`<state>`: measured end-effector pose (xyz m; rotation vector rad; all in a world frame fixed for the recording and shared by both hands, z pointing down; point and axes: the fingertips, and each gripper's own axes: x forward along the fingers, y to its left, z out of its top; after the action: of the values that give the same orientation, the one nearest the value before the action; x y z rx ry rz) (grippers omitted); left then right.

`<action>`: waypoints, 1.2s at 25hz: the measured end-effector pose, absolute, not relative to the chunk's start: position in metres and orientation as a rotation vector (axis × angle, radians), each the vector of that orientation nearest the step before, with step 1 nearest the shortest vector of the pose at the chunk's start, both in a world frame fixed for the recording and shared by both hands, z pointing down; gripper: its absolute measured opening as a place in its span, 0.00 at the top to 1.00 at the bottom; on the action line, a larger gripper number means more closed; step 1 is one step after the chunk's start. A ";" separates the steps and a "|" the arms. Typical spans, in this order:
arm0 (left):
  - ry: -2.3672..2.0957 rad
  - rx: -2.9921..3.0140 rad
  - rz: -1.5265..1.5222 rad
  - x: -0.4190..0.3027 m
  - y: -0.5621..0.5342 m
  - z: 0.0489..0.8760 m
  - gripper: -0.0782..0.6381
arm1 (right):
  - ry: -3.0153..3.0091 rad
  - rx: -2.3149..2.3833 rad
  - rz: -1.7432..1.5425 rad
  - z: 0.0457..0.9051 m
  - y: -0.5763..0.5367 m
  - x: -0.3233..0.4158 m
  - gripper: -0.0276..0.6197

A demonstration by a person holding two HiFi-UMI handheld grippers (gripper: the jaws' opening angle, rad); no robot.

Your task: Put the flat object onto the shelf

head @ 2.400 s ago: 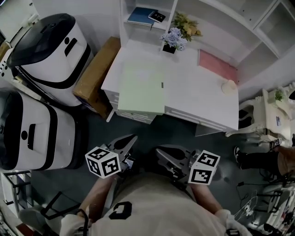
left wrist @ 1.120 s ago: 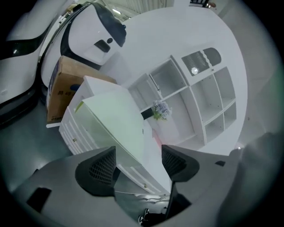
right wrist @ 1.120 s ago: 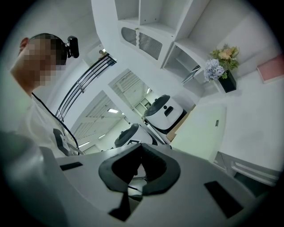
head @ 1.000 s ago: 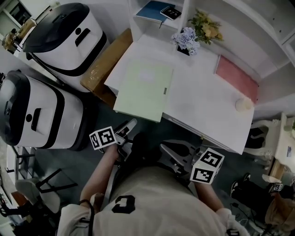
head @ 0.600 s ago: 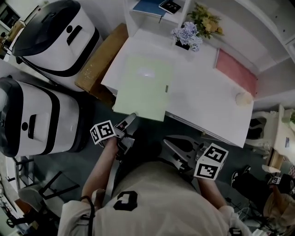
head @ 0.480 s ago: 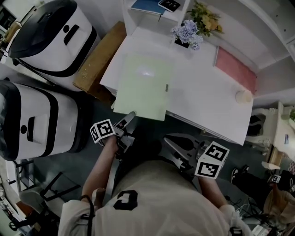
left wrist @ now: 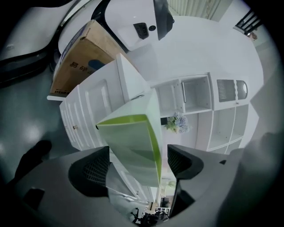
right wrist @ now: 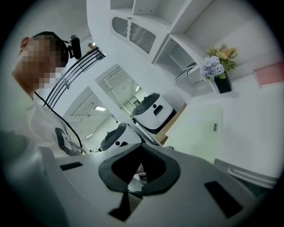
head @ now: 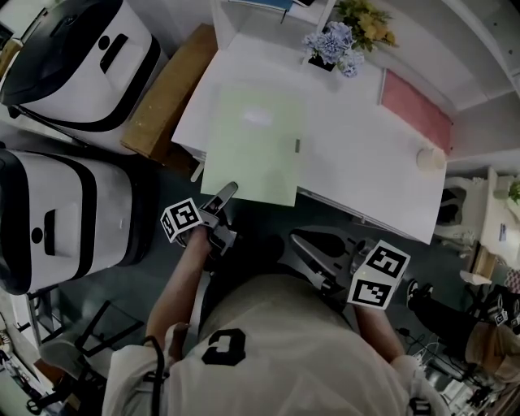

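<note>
A pale green flat folder (head: 252,142) lies on the white desk (head: 357,162), and its near edge overhangs the desk front. My left gripper (head: 221,197) is at that near edge. In the left gripper view the folder's corner (left wrist: 133,137) sits between the dark pads (left wrist: 91,170), which stand apart from it; the jaws have just been opening. My right gripper (head: 307,248) hangs lower, off the desk front, with its pads (right wrist: 146,166) meeting at the tips and nothing in them. The white shelf (head: 272,12) rises behind the desk and holds a blue book.
A pot of flowers (head: 335,45), a pink flat sheet (head: 414,97) and a small cream round thing (head: 431,158) are on the desk. A cardboard box (head: 162,97) leans at its left. Two large white-and-black machines (head: 69,61) (head: 57,215) stand further left.
My left gripper has moved forward and down to the folder's near edge, rolling as it went. The right gripper has shifted only a little.
</note>
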<state>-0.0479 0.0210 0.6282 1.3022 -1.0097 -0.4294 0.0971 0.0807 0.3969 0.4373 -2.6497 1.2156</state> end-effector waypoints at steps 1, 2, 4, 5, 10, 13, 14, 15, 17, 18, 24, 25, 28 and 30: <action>-1.003 1.299 -0.430 -0.047 0.021 0.631 0.33 | -2.646 0.443 1.220 0.397 0.081 0.097 0.92; -0.996 1.296 -0.432 -0.047 0.021 0.633 0.33 | -2.643 0.447 1.224 0.398 0.081 0.097 0.92; -0.981 1.293 -0.440 -0.048 0.020 0.638 0.33 | -2.638 0.448 1.222 0.398 0.081 0.095 0.92; -0.971 1.294 -0.447 -0.048 0.018 0.640 0.33 | -2.637 0.448 1.218 0.398 0.081 0.095 0.92; -0.938 1.325 -0.473 -0.048 0.016 0.642 0.33 | -2.624 0.458 1.218 0.402 0.083 0.092 0.92; -0.915 1.345 -0.495 -0.046 0.013 0.642 0.33 | -2.623 0.469 1.215 0.403 0.084 0.092 0.92; -0.904 1.349 -0.502 -0.046 0.013 0.642 0.33 | -2.622 0.475 1.214 0.404 0.084 0.092 0.92; -0.894 1.352 -0.506 -0.045 0.014 0.642 0.35 | -2.620 0.483 1.214 0.405 0.084 0.091 0.92; -0.887 1.359 -0.508 -0.046 0.015 0.641 0.39 | -2.617 0.494 1.216 0.405 0.086 0.091 0.92; -0.886 1.362 -0.509 -0.046 0.015 0.641 0.41 | -2.618 0.497 1.213 0.405 0.086 0.091 0.92; -0.856 1.367 -0.525 -0.045 0.014 0.639 0.42 | -2.633 0.513 1.182 0.400 0.086 0.087 0.92; -0.858 1.367 -0.515 -0.046 0.015 0.640 0.43 | -2.634 0.519 1.180 0.400 0.086 0.087 0.92; -0.851 1.368 -0.504 -0.049 0.015 0.641 0.43 | -2.639 0.532 1.164 0.398 0.086 0.085 0.92; -0.831 1.366 -0.519 -0.049 0.015 0.638 0.43 | -2.643 0.539 1.154 0.397 0.086 0.083 0.92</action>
<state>-0.0493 0.0147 0.6382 1.3657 -0.8310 -0.5194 0.0832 0.0861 0.3970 0.5388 -2.6434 1.1538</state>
